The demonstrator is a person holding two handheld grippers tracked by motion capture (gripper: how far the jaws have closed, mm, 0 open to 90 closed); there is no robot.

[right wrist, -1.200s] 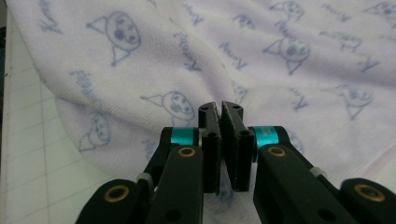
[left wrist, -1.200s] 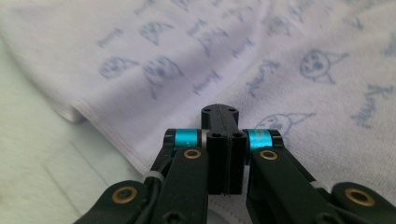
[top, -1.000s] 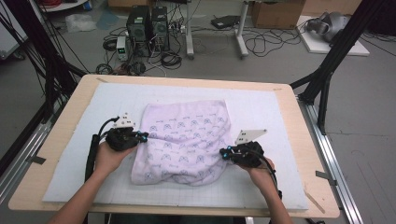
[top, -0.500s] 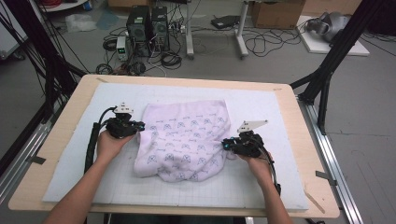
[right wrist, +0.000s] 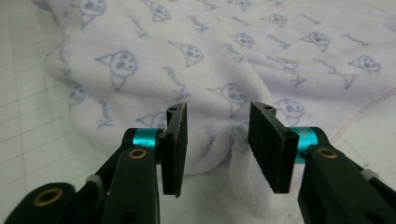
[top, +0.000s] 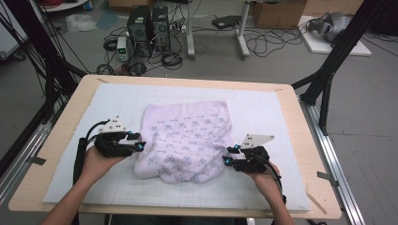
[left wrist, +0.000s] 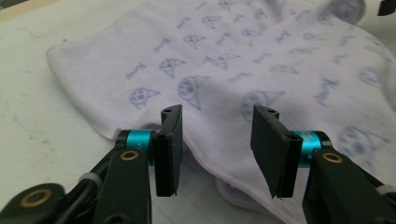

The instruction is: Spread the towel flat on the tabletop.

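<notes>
Both grippers moved up-table since earlier, left gripper (top: 139, 141) and right gripper (top: 227, 156) jaws parted at cloth (top: 187, 138) edges, bare mat (top: 263, 110) around.

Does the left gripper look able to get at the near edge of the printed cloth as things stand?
Probably yes: the left gripper has its jaws open with the cloth edge right between them, nothing in between.

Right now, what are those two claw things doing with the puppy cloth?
A person holds a gripper in each hand at the sides of a pale purple cloth on the white mat. The left gripper and right gripper both have their jaws open at the cloth's rumpled near edge, gripping nothing.
</notes>
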